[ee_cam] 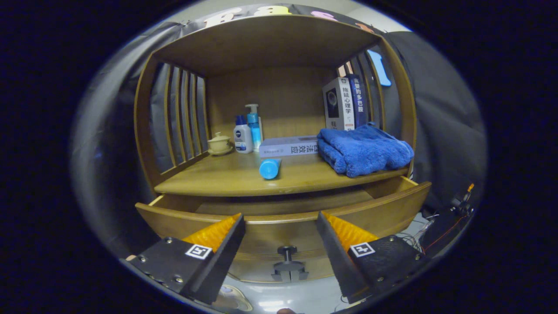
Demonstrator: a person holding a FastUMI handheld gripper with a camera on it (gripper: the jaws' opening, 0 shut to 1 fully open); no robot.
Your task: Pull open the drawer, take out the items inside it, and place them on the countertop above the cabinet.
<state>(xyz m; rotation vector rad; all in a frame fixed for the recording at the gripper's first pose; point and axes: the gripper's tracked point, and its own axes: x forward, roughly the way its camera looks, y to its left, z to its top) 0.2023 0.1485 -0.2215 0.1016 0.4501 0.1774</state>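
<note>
The gripper (281, 237) hangs in front of a wooden cabinet, its two fingers spread wide apart and gripping nothing. Between them, lower down, sits the drawer's dark knob (287, 252), untouched.

The drawer (392, 209) is pulled out part of the way. Its curved front panel runs across just beyond the fingertips, and a strip of bare wooden drawer floor shows behind it; what lies deeper inside is hidden under the countertop.

The countertop (226, 176) is a warm brown wooden shelf with slatted side rails, a plain wooden back panel and a wooden roof overhead. On it, near the front edge, a blue tube (270, 168) lies on its side with its round end facing the gripper. Behind the tube a grey book (288, 146) lies flat. To the right a folded blue towel (364, 150) rests near the edge, touching the flat book's end. Two more books (344, 104) stand upright in the back right corner behind the towel. At the back left stand a white bottle with a blue cap (243, 135) and, just beside it, a blue pump bottle (253, 124). Further left a small cream lidded cup (219, 143) sits on a saucer.

Dark cloth drapes around the cabinet on both sides. Loose cables (453, 209) lie low at the right, beside the drawer's corner.
</note>
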